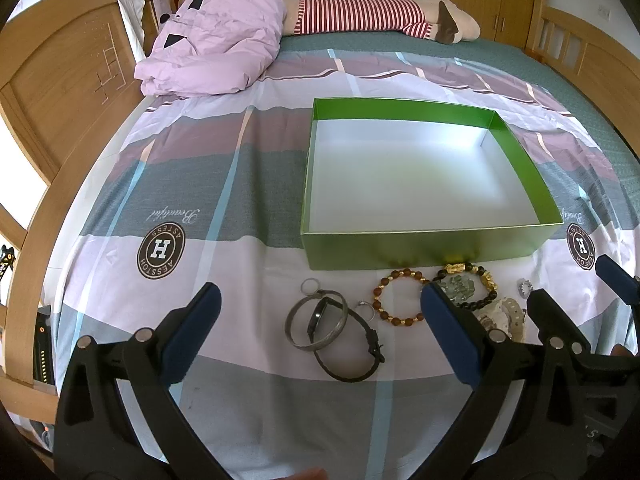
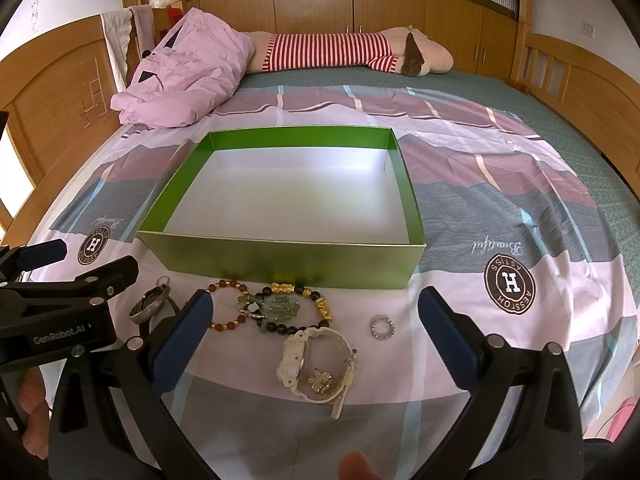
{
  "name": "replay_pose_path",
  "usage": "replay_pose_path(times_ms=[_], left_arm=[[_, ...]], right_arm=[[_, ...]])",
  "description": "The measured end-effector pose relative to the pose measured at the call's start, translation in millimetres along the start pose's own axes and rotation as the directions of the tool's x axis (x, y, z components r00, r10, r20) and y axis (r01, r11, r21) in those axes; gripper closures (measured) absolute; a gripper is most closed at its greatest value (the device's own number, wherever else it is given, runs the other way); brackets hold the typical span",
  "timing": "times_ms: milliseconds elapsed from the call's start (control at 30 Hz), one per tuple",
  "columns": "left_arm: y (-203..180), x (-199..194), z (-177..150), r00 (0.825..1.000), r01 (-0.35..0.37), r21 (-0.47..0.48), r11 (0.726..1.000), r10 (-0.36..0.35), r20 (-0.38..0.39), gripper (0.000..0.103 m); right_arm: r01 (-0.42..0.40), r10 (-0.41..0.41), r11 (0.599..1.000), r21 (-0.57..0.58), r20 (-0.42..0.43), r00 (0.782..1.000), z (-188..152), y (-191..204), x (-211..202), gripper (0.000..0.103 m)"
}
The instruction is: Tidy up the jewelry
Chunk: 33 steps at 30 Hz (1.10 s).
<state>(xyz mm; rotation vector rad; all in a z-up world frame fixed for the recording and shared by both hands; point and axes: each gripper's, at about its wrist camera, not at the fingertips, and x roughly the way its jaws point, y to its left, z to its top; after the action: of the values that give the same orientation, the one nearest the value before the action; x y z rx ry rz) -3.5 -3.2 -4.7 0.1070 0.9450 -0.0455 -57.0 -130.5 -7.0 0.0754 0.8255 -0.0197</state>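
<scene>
Presently both tongs stand wide, empty: left gripper point(image 1: 320, 316), right gripper point(image 2: 316, 320). Jewelry lies on the bedsheet point(image 1: 240, 400) before the green box point(image 1: 424, 248). White watch point(image 2: 316, 364) likely light, stiff; grip across its strap.

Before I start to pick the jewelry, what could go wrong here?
1. The silver bangle overlaps the black watch, so lifting one may drag the other.
2. The green pendant lies tangled inside the black and gold bracelet; a grasp could catch both.
3. The sparkly ring is small and flat on the soft bedsheet, so the open right gripper may pinch fabric instead.
</scene>
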Motion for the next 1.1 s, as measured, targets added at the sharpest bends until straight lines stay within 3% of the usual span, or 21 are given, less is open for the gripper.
replay_pose_path(times_ms=[1100], left_arm=[[4.7, 5.5, -5.9, 1.0, 0.0, 0.002, 1.0, 0.0, -0.009, 0.002]], right_arm=[[-0.01, 0.01, 1.0, -0.012, -0.002, 1.0, -3.1, 4.7, -1.3, 0.001]])
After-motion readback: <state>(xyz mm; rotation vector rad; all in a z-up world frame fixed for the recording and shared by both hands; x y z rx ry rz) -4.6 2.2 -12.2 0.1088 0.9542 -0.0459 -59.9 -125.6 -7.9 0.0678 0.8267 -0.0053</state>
